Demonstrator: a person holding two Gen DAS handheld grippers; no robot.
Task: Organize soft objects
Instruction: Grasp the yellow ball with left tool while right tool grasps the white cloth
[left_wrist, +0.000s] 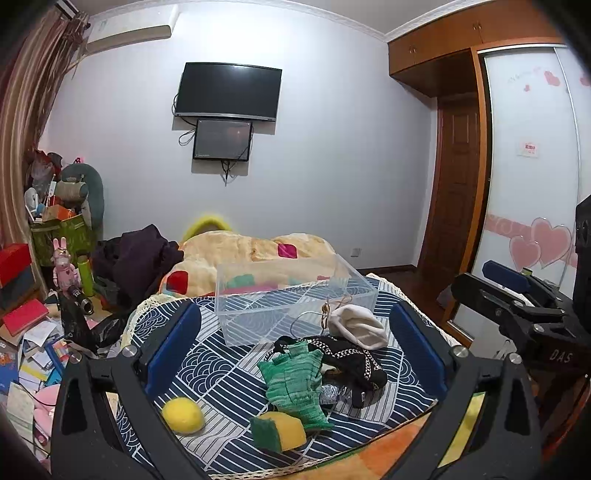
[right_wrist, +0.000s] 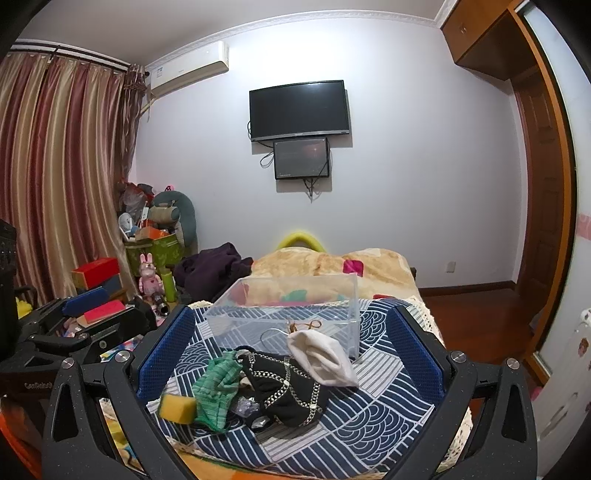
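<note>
While both the left gripper (left_wrist: 291, 347) and right gripper (right_wrist: 291, 343) are held spread and unladen, a ribbed green knitted glove (left_wrist: 295, 380), black chain-trimmed fabric (right_wrist: 291, 387), cream cloth pouch (right_wrist: 325, 354), round yellow felt ball (left_wrist: 183, 414) and clear rigid plastic box (left_wrist: 295, 295) are shown.

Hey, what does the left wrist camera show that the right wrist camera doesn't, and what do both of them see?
Only the left wrist view shows the yellow ball on the patterned cloth and the heart-decorated wardrobe door.

Only the right wrist view shows the full striped curtains.

Both show the clear box, green glove, black chained item, white pouch, yellow-green sponge and the wall TV. Both grippers are open, holding nothing.
</note>
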